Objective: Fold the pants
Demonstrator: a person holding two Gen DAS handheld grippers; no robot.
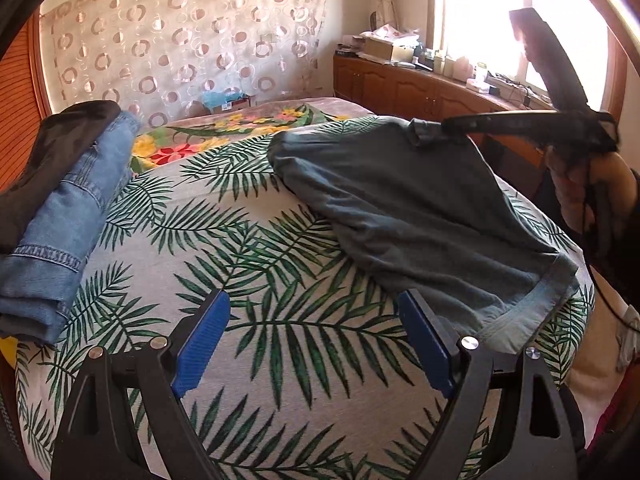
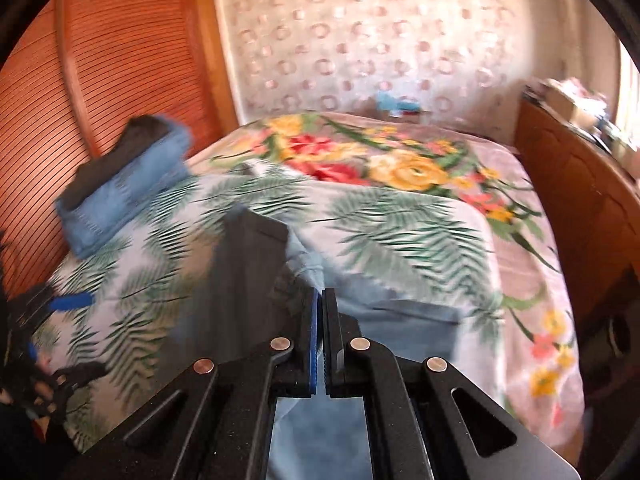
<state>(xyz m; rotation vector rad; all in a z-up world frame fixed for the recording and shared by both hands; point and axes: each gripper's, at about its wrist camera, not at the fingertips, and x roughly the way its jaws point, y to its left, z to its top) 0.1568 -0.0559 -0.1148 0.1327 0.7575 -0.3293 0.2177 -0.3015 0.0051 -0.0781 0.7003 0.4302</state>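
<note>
On the bed: a leaf-printed sheet (image 1: pixel 280 240) covers the near part, with a flowered blanket (image 2: pixel 400 160) beyond it.
Pants: grey-blue pants (image 1: pixel 420 208), soft and faded, lie ahead and to the right of the left tool (image 1: pixel 314 344); one wide hemmed leg end rests just beside its right finger.
Left tool: jaws stand wide apart, holding nothing, blue ribbed pads (image 1: pixel 202 344) hovering over bare sheet.
Right tool: the right tool (image 2: pixel 320 340) has its jaws pressed together on a raised edge of the pants, apparently at the waistband; cloth shows between and below the fingers.
Shape of the garment: doubled over, a rounded fold at the far end, the gripped corner lifted off the sheet, the rest sagging in loose creases.
Progress: judged as midway; the pants appear already folded lengthwise, and a crosswise fold looks under way but not laid flat.
Left to do: setting the lifted end down, squaring the edges, smoothing wrinkles.
Finished stack: folded blue denim and dark garments (image 1: pixel 60 200) sit far to the left of the left tool, neat and compact.
Blur: the right wrist view is smeared, so fine detail there is uncertain.
</note>
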